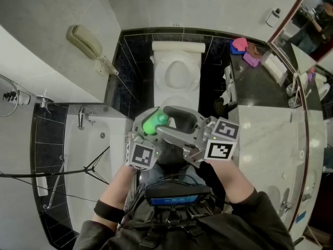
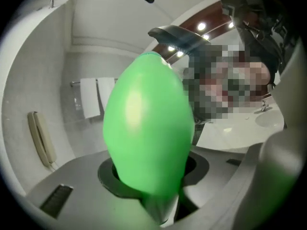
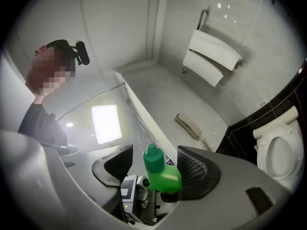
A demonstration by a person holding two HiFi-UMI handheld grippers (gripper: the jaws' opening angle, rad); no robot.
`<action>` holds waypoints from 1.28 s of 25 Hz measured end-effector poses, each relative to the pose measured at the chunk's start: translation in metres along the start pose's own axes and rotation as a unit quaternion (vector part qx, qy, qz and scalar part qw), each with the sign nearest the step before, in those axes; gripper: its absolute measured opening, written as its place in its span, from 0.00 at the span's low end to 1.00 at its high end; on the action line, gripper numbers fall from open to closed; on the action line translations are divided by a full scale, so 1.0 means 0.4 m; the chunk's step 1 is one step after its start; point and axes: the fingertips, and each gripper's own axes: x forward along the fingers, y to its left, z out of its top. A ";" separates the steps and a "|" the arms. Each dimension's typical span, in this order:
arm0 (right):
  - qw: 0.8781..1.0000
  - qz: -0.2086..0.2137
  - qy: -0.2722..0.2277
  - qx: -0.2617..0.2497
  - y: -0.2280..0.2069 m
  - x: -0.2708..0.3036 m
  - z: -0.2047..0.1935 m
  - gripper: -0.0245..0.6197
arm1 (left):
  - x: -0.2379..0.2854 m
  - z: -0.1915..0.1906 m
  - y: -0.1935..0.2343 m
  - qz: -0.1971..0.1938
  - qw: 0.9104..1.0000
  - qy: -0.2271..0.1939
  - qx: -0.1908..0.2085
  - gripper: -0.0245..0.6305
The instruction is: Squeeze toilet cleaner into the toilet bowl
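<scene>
The smooth, egg-shaped green plastic bottle [image 2: 148,128] sits clamped in the left gripper [image 2: 154,198] at centre frame. The right gripper [image 3: 156,166] stands open, its ribbed black pads [image 3: 194,164] flanking the bottle's conical cap [image 3: 152,156]. Upper centre, a white oval toilet bowl [image 1: 177,74] stands on glossy black tiles [image 1: 216,69].

Head view looks steeply down, toilet [image 1: 177,72] at 12 o'clock; each gripper view looks along its own jaws from very close, all three sharing the green bottle [image 1: 154,123], which fills the left gripper view.
</scene>
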 end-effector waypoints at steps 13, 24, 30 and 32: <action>1.000 -0.027 0.009 0.000 -0.006 0.012 -0.020 0.26 | -0.001 -0.017 -0.003 0.013 1.000 0.017 0.008 0.32; 0.995 0.041 0.029 -0.091 0.032 -0.005 -0.016 0.27 | -0.021 0.004 -0.095 -0.147 0.989 0.002 -0.030 0.32; 0.979 0.111 0.050 -0.162 0.075 -0.024 -0.025 0.27 | -0.062 0.016 -0.165 -0.267 0.963 -0.009 -0.045 0.32; 0.973 0.146 0.060 -0.170 0.106 -0.031 -0.028 0.27 | -0.081 0.031 -0.190 -0.308 0.949 -0.010 -0.066 0.32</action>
